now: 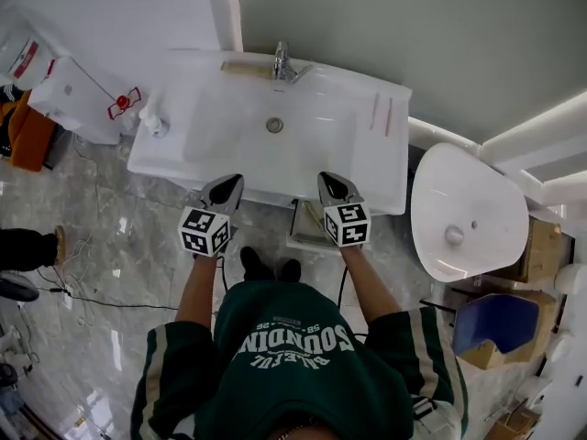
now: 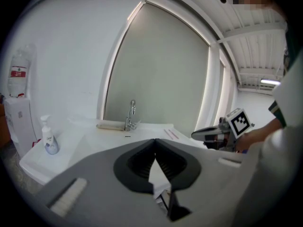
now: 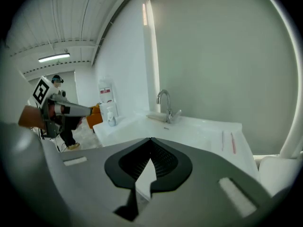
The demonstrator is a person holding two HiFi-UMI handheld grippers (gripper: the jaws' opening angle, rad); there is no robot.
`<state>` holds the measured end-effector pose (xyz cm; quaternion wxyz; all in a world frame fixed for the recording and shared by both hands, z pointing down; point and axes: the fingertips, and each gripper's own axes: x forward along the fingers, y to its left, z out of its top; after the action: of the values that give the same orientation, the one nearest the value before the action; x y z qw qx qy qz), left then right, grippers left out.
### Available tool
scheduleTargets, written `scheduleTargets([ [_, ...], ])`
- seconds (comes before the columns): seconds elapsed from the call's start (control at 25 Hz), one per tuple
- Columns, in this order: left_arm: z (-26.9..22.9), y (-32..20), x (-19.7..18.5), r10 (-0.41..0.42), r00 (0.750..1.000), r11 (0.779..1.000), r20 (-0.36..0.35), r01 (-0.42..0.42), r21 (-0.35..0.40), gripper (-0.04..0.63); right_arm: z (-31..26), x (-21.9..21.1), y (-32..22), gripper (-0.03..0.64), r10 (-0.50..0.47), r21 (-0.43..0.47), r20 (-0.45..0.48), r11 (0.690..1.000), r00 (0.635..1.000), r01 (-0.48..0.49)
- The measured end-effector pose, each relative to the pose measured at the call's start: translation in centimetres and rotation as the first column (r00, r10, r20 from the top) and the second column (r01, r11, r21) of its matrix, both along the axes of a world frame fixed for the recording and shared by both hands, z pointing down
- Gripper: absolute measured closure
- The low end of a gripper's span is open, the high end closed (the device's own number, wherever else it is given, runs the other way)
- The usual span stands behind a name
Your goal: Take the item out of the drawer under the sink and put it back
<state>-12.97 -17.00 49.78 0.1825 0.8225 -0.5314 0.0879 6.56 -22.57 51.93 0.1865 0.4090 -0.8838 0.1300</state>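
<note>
**Both sets of fingers closed and empty at the sink front; item not in view**

I have the left gripper (image 1: 230, 185) and the right gripper (image 1: 328, 183) held side by side just over the front edge of the sink (image 1: 367, 168). Both point toward the tap (image 1: 282, 62). In each gripper view the fingers are closed tip to tip with nothing between them.

Below the sink's front edge, between the two grippers, a pale boxy shape (image 1: 307, 227) pokes out. I take it for the drawer, but I cannot tell how far it stands open. The item itself shows in no view.

I judge this fits two stages: the item lying in the drawer waiting to come out, or the item back inside with the job closing.

Either way, any move downward from here calls for care. The fingers sit close to the sink's edge, so I would draw back from it before dropping. I would also tip the head view lower, so the drawer's inside is seen before anything is gripped.
</note>
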Motion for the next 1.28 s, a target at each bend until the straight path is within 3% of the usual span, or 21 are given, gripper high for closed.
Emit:
scheduleTargets([
  [0.2,-2.2,-1.9,-0.5,0.005,1.0,0.999,0.018,-0.006,0.05,0.545,-5.9,0.6,-3.0,0.614,0.044,0.124,0.072,0.991,0.996,-0.053],
  [0.48,-4.4,-3.3,-0.7,0.028,0.999,0.995,0.035,-0.031,0.091,0.545,-9.6,1.5,-3.7,0.614,0.074,0.209,0.11,0.973,0.991,-0.096],
  [1.28,-4.0,-3.2,-0.2,0.043,0.999,0.995,0.014,-0.044,0.089,0.545,-10.2,1.5,-2.6,0.614,0.063,0.223,0.122,0.971,0.99,-0.089],
])
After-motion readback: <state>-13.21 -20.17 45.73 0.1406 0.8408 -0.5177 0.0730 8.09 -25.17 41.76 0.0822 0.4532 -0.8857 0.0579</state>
